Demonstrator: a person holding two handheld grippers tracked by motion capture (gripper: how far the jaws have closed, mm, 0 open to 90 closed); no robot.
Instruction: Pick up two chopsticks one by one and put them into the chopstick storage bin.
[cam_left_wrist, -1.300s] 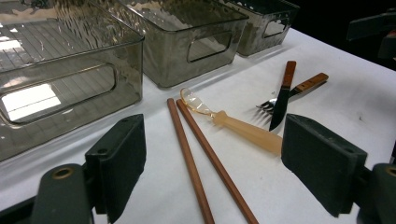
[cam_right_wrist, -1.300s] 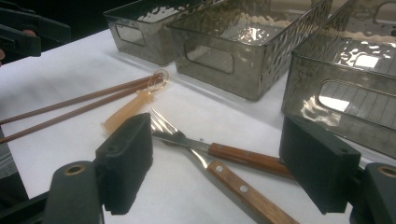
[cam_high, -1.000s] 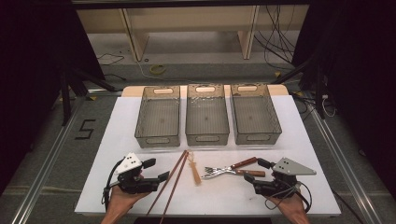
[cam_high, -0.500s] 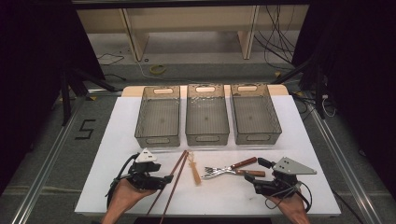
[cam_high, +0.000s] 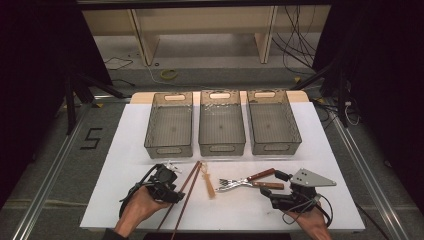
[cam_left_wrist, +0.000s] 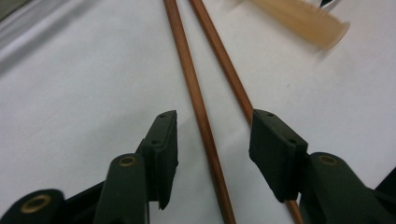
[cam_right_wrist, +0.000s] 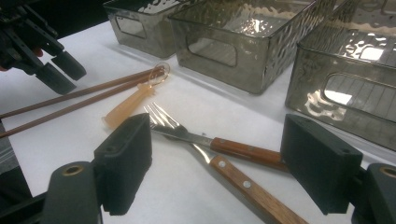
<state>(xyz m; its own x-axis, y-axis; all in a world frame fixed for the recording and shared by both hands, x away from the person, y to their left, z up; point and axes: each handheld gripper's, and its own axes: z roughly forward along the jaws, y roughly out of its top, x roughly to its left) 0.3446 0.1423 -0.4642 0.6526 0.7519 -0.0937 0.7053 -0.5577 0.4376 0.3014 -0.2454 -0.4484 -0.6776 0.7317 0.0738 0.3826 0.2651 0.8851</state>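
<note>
Two long brown chopsticks (cam_high: 195, 172) (cam_left_wrist: 187, 70) (cam_right_wrist: 84, 93) lie side by side on the white table. My left gripper (cam_high: 176, 191) (cam_left_wrist: 214, 120) (cam_right_wrist: 65, 72) is low over them with its jaws half apart. The jaws have just been closing. One chopstick runs between the pads untouched, and the other passes under the right pad. An amber plastic spoon (cam_high: 207, 182) (cam_left_wrist: 303, 21) (cam_right_wrist: 128, 109) lies just beyond. My right gripper (cam_high: 274, 184) (cam_right_wrist: 217, 126) stands open in front of two wooden-handled forks (cam_high: 250, 180) (cam_right_wrist: 201, 140), holding nothing.
Three smoky clear bins stand in a row behind the utensils: left (cam_high: 162, 149), middle (cam_high: 221, 148) (cam_right_wrist: 224, 51), right (cam_high: 275, 146) (cam_right_wrist: 327, 93). The table (cam_high: 125, 165) ends close behind both hands. Dark floor and cables lie beyond its edges.
The left gripper has slid right to straddle the chopsticks, and its jaws have narrowed. The right gripper and the utensils have stayed where they were.
</note>
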